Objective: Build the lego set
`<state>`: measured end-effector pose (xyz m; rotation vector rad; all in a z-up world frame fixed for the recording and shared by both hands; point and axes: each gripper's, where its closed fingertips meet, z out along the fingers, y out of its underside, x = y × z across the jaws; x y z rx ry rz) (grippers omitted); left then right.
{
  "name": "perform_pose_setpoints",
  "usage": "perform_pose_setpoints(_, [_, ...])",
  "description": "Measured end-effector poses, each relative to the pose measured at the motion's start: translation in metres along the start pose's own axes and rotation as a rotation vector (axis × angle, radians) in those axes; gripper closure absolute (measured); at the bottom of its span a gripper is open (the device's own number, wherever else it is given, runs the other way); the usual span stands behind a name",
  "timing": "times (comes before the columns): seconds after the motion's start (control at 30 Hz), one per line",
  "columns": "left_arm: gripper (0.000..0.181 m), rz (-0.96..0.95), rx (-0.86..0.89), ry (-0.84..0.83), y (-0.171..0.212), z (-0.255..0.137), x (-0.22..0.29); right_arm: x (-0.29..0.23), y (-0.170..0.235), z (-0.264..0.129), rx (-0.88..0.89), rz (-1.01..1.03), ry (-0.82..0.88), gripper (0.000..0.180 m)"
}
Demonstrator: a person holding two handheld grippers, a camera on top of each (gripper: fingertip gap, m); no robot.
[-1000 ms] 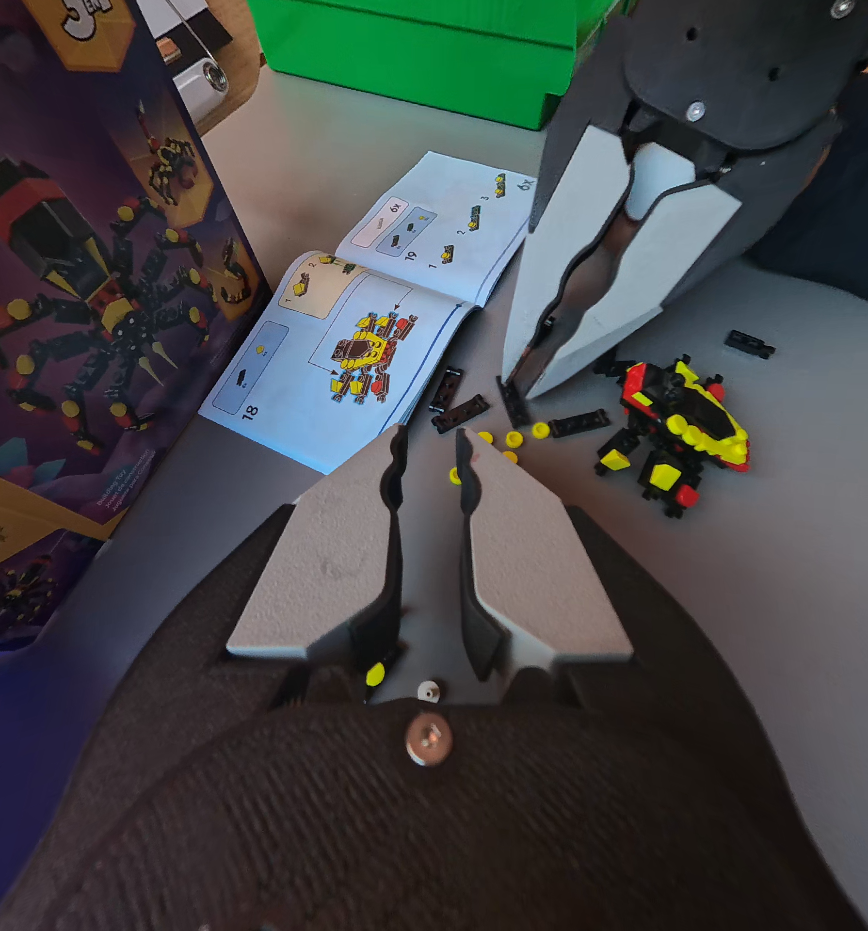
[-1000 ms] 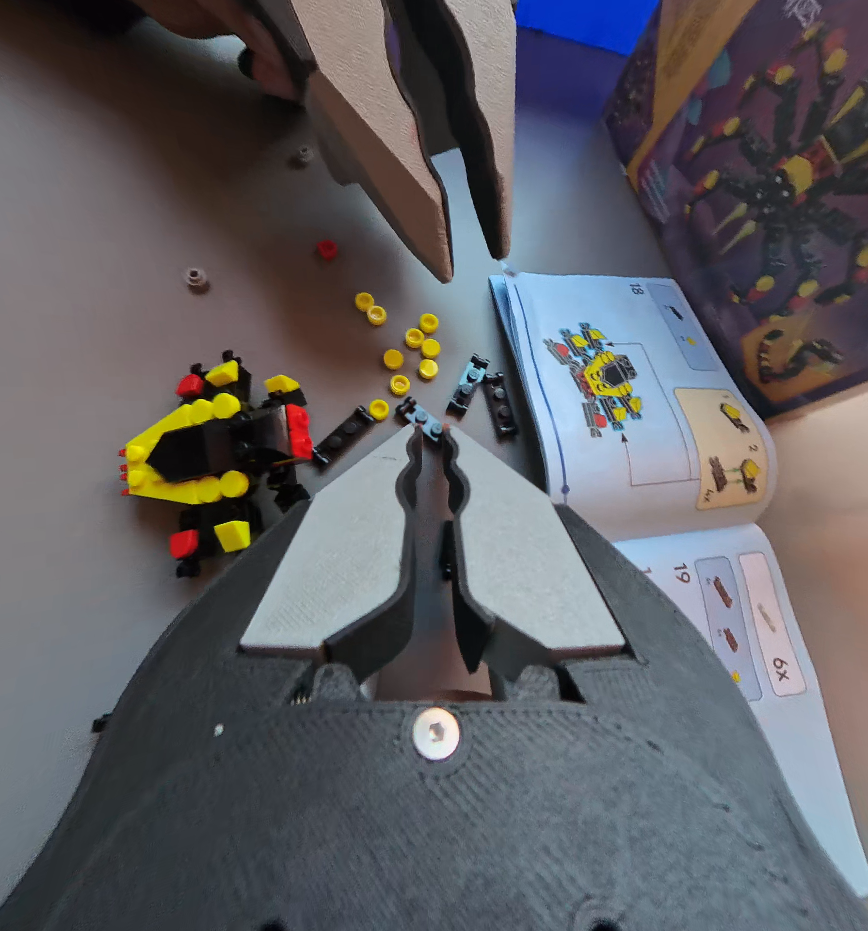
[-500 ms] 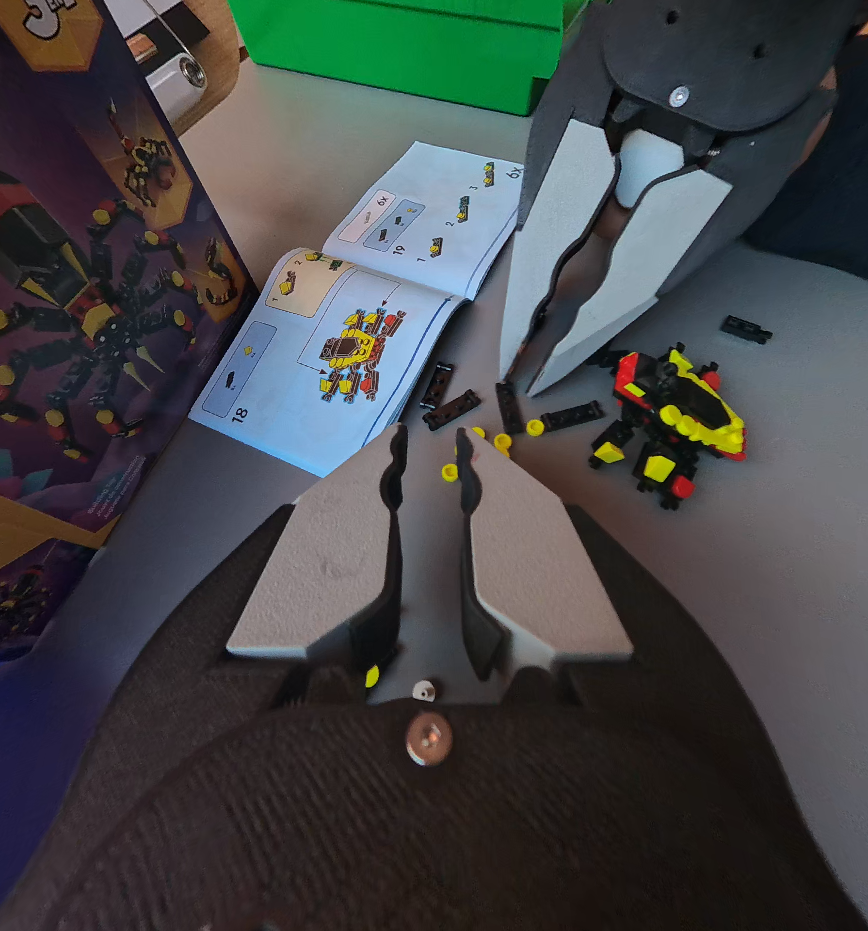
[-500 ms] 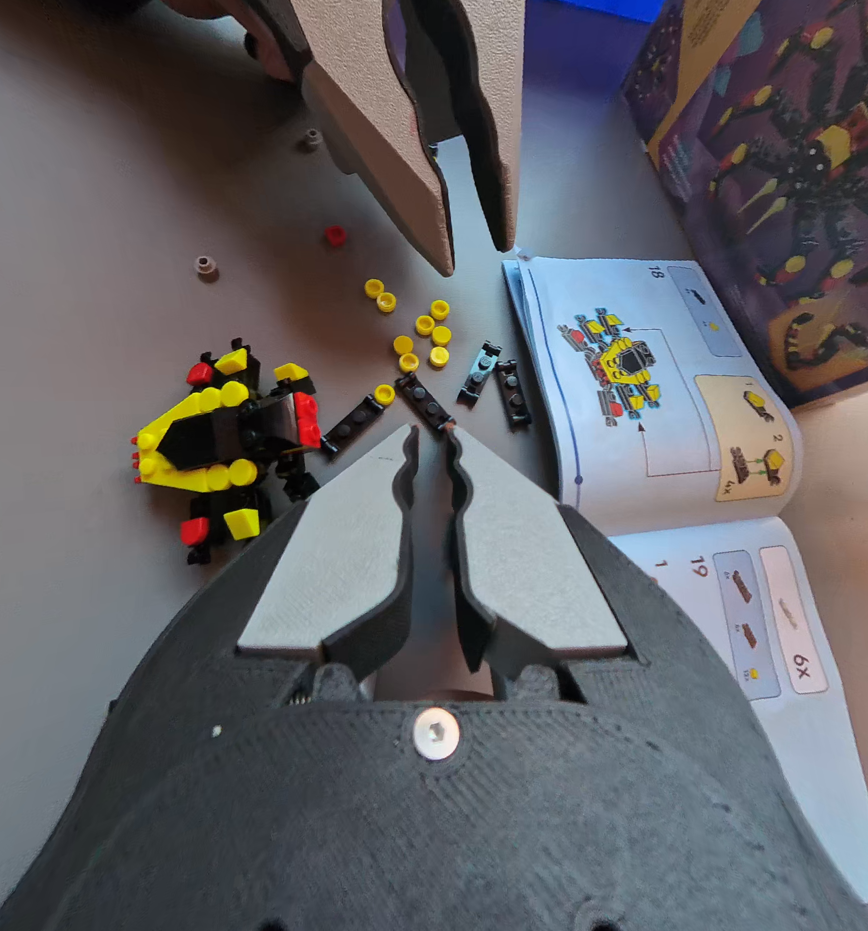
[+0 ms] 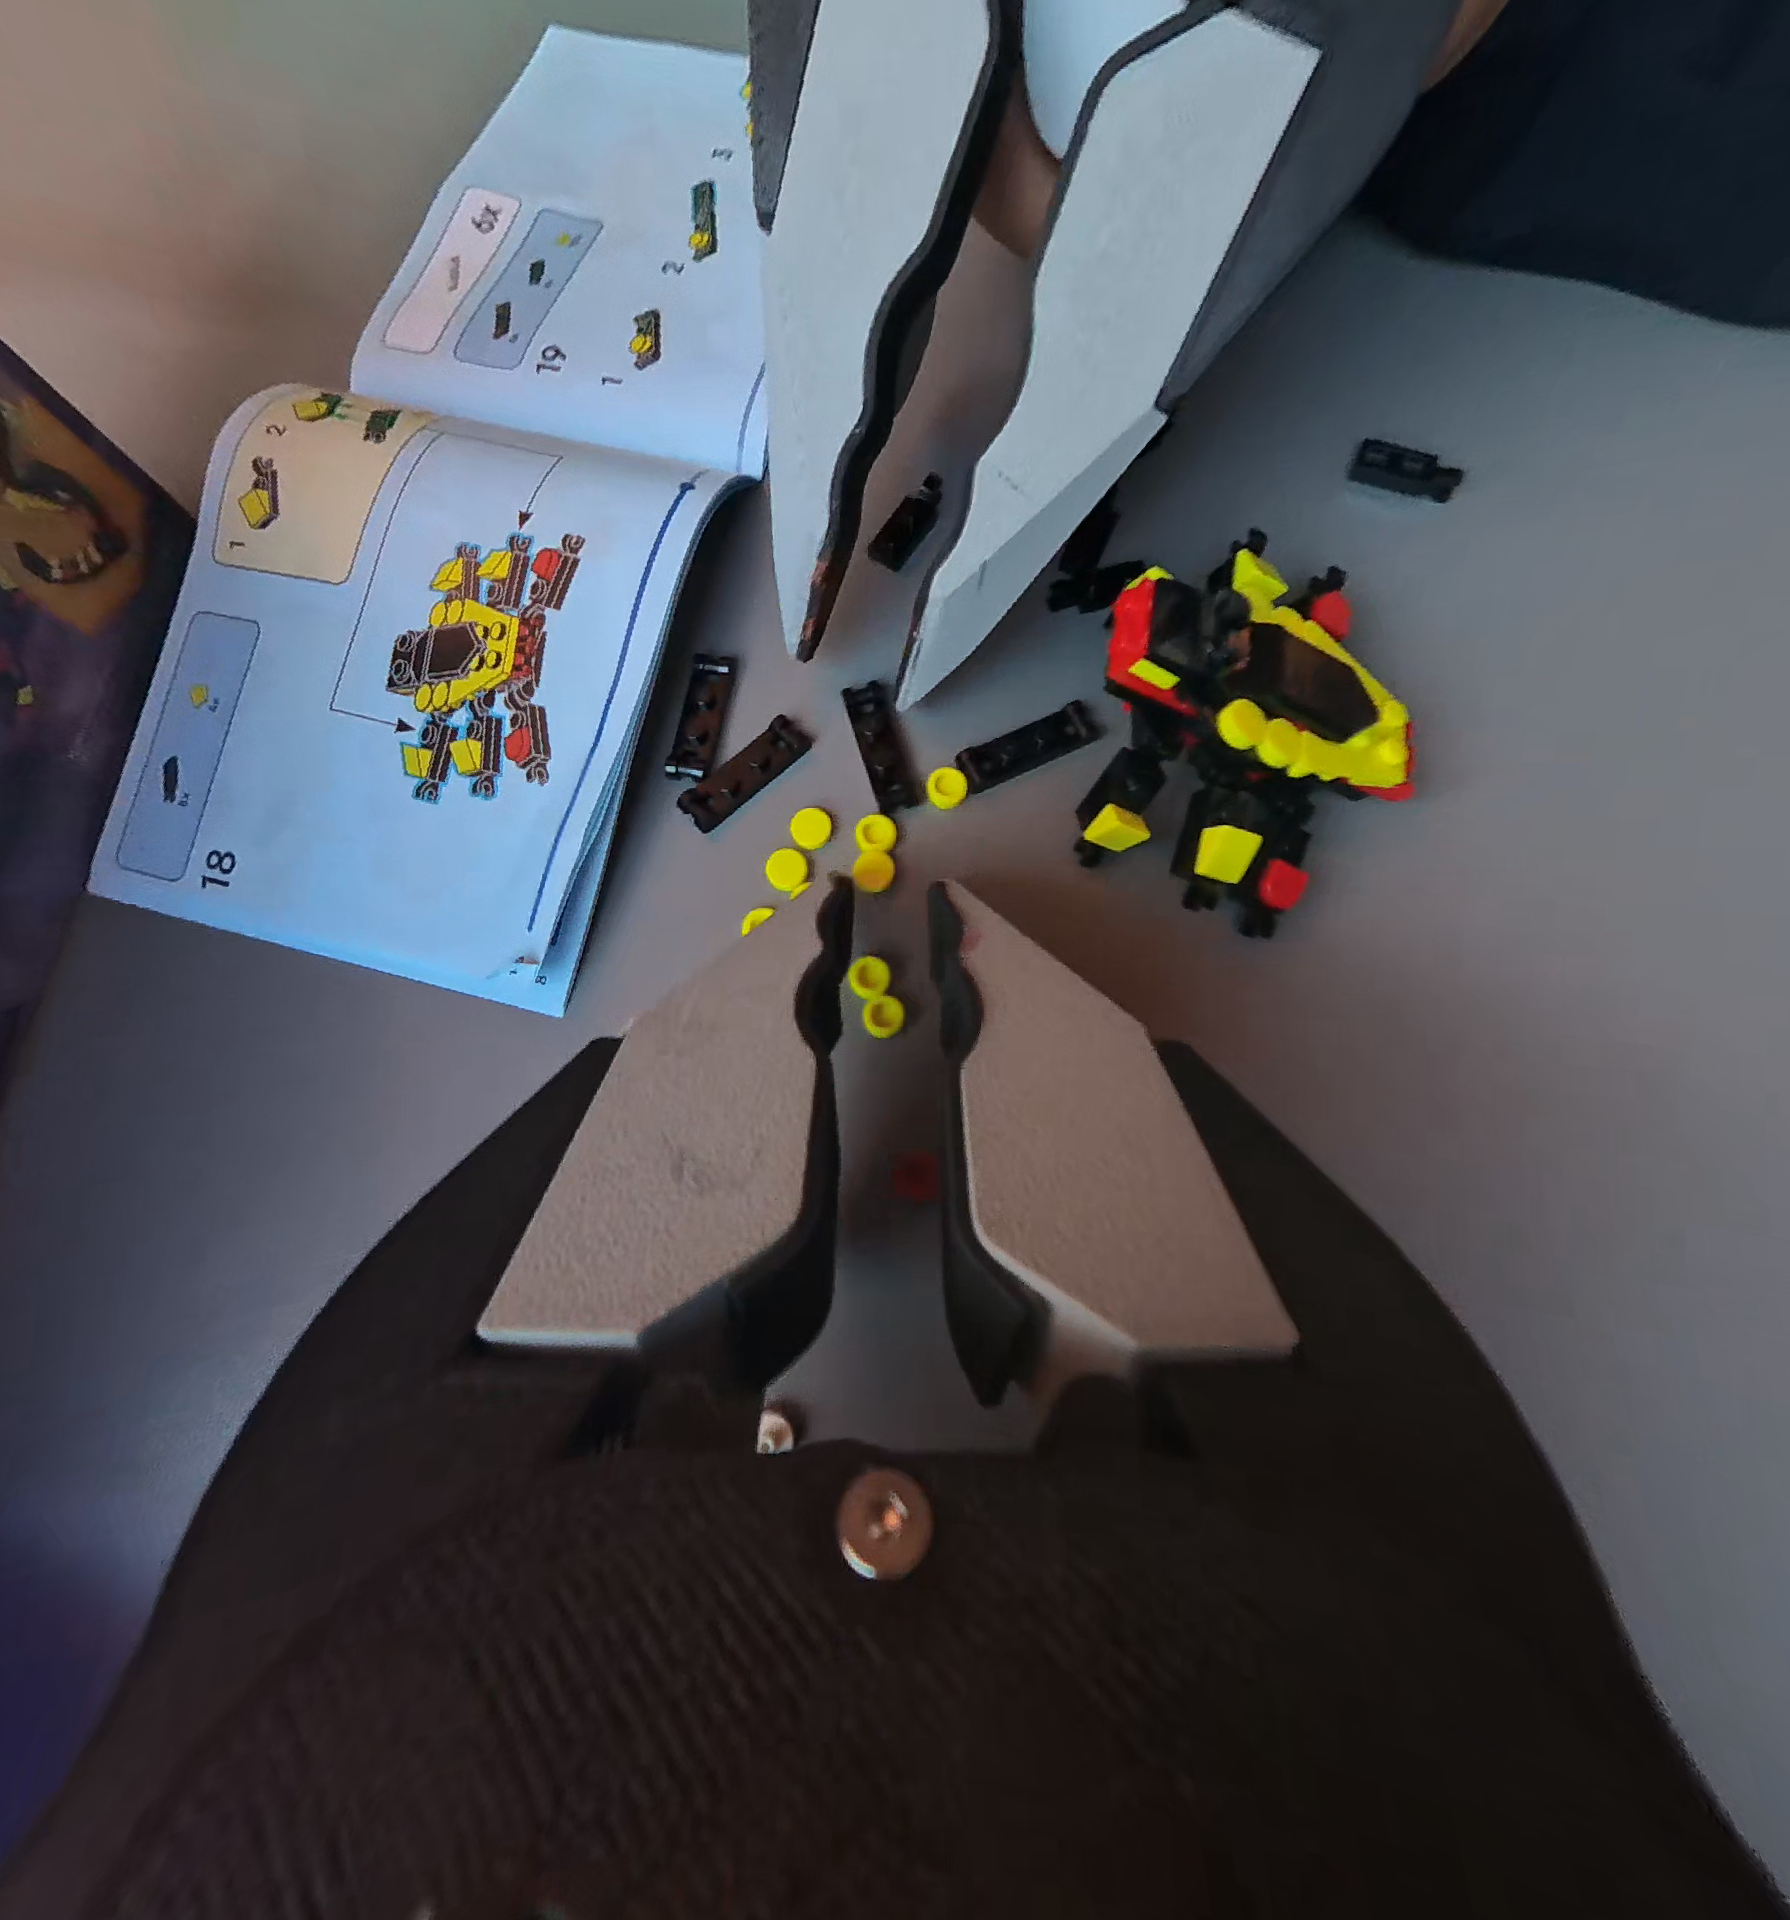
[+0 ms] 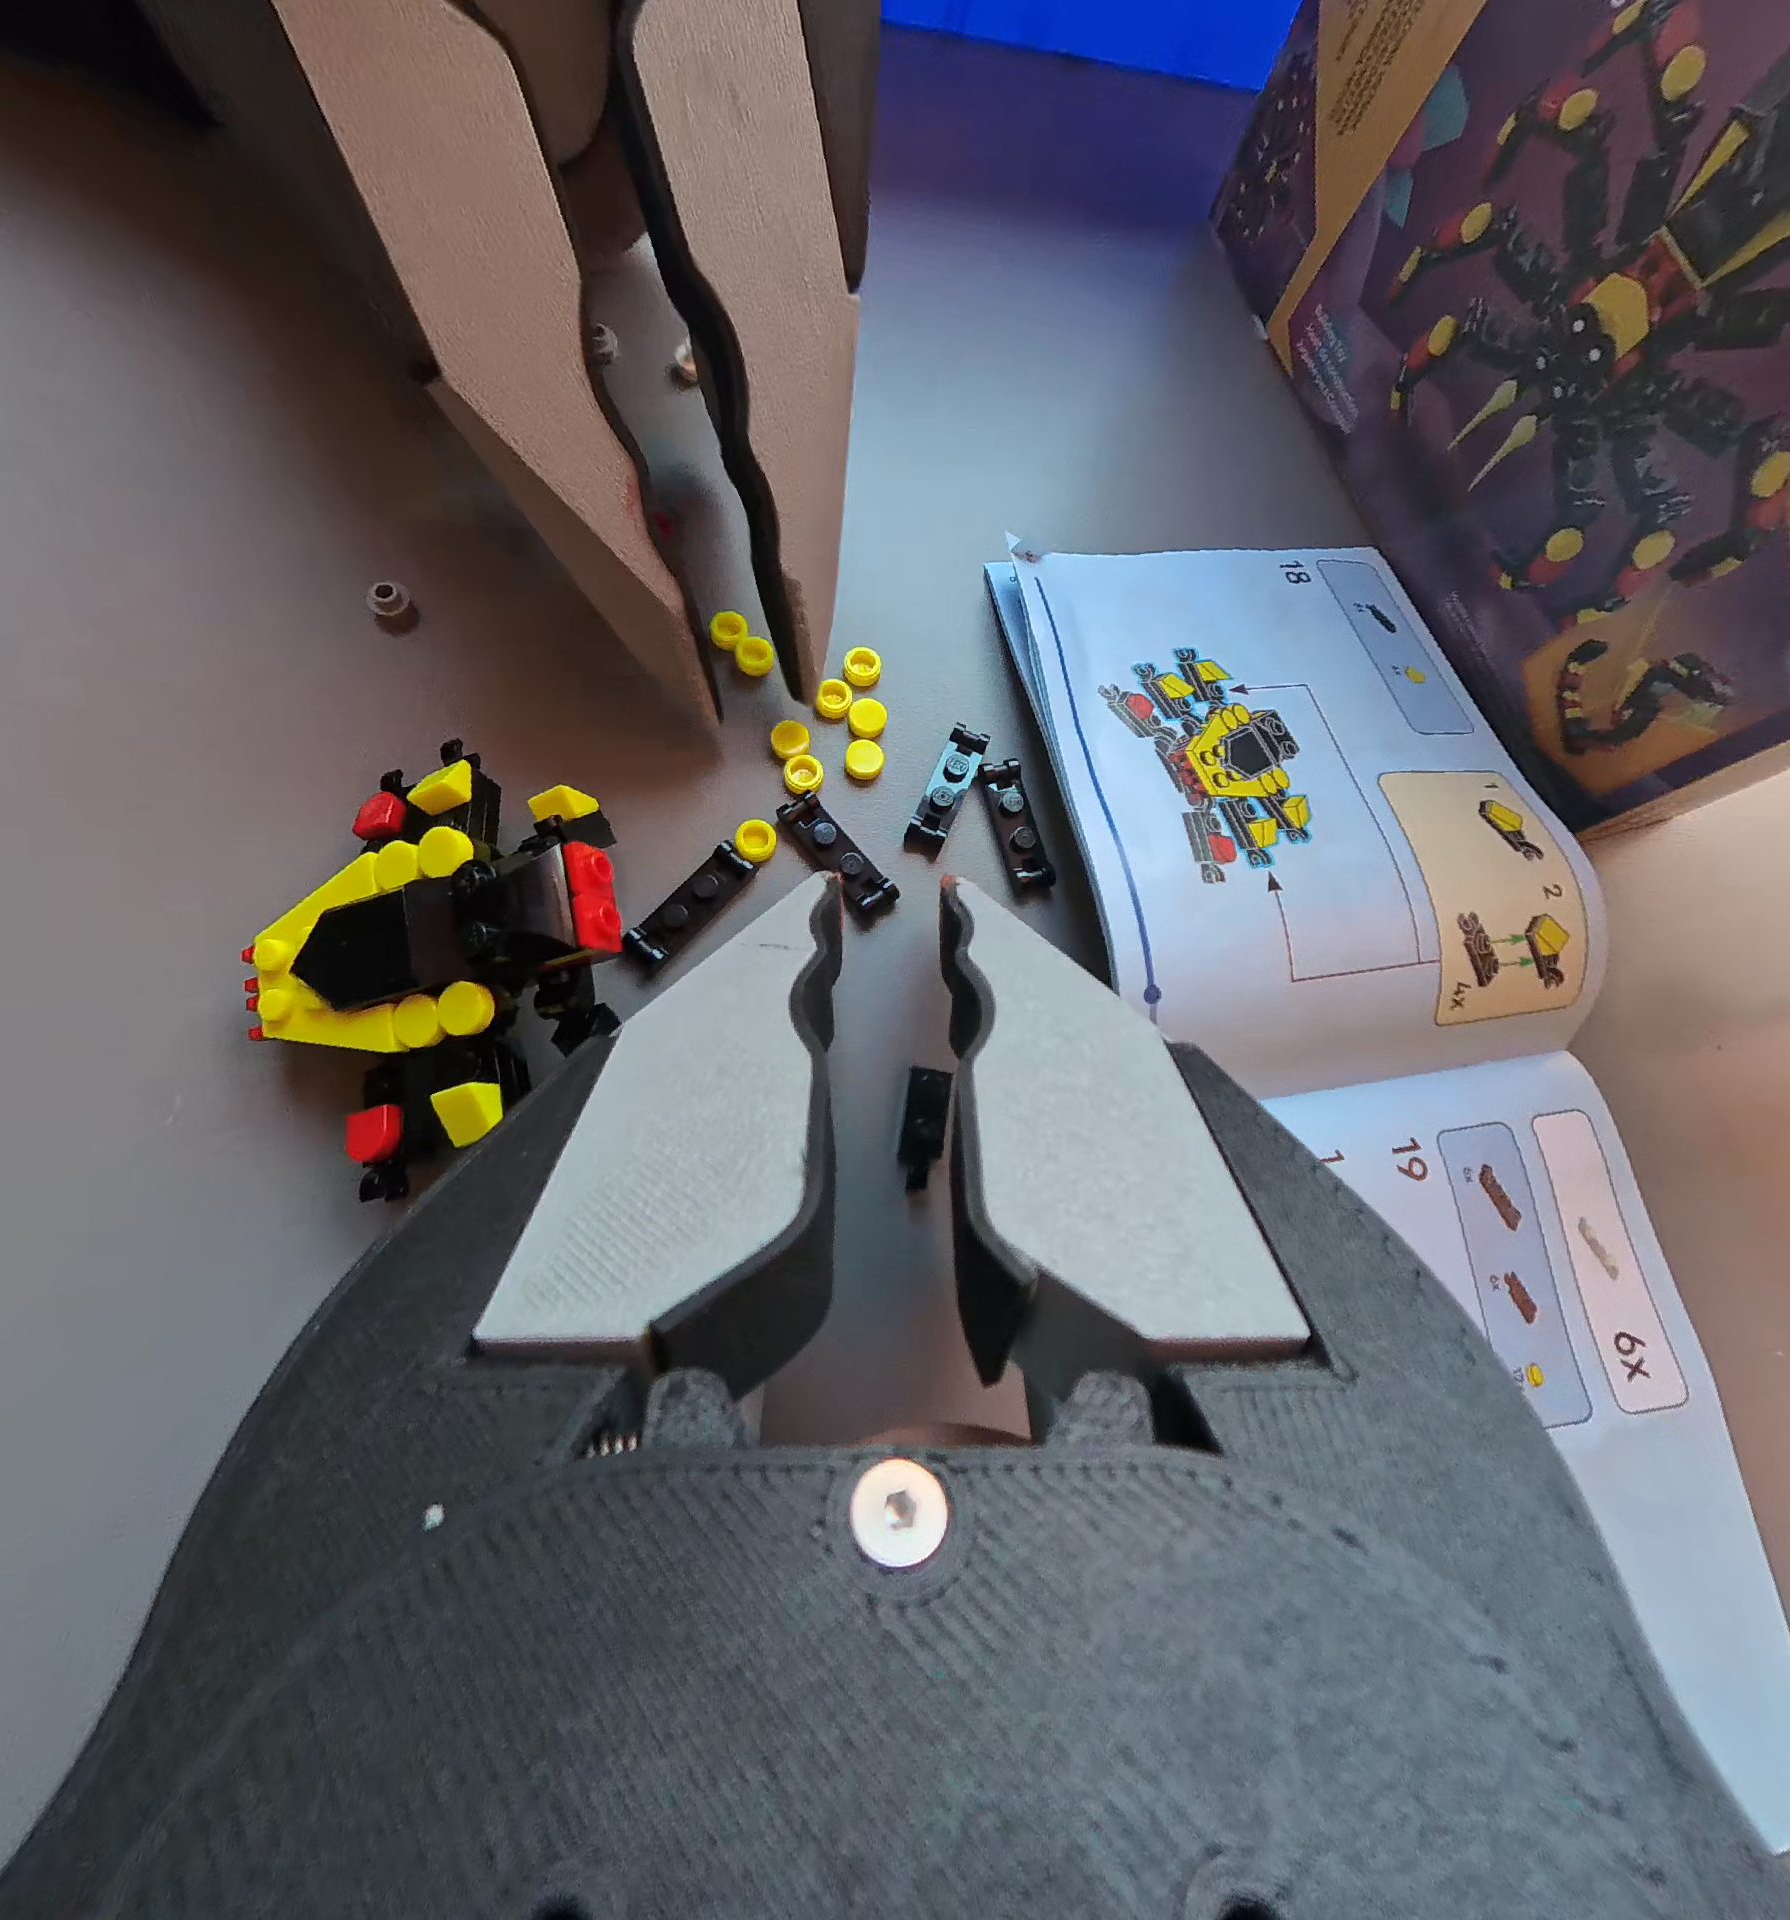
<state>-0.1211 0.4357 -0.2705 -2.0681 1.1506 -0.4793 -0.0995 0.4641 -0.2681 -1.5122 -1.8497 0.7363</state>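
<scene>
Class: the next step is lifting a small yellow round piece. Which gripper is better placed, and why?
Probably the left gripper: open, with two yellow round pieces between its fingers. The right gripper, also open, points at a black plate.

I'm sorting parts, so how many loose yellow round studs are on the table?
9 studs: two between the left gripper's fingers, six clustered beyond its tips, one beside a black plate. Others may be hidden.

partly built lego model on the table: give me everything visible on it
The partly built model is a small glossy plastic body: black core, a pointed yellow rim of rounded studs, red bricks at its blunt end, and stubby black legs tipped with yellow slopes and red caps. It lies flat on the grey table, pointed end away from the booklet. A loose black plate lies at its red end; contact is unclear. Neither set of tongs touches it.
</scene>
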Motion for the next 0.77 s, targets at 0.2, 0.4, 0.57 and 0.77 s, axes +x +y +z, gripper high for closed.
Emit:
perform_pose_setpoints(0.2, [0.170, -0.005, -0.015, -0.003, -0.0008, 0.0045, 0.0004, -0.0010, 0.0009, 0.0009, -0.007, 0.004, -0.011, 0.163])
perform_pose_setpoints(0.4, [0.171, -0.052, -0.014, 0.015, -0.0028, 0.0072, -0.0007, -0.0031, 0.0025, 0.0036, -0.024, 0.006, -0.026, 0.162])
perform_pose_setpoints(0.57, [0.174, -0.054, -0.016, 0.006, -0.0024, 0.0072, -0.0021, -0.0031, 0.0016, 0.0037, -0.020, 0.011, -0.028, 0.161])
perform_pose_setpoints(0.77, [0.181, -0.043, -0.010, 0.006, -0.0031, 0.0065, -0.0013, -0.0054, -0.0003, 0.0072, -0.023, 0.013, -0.039, 0.154])
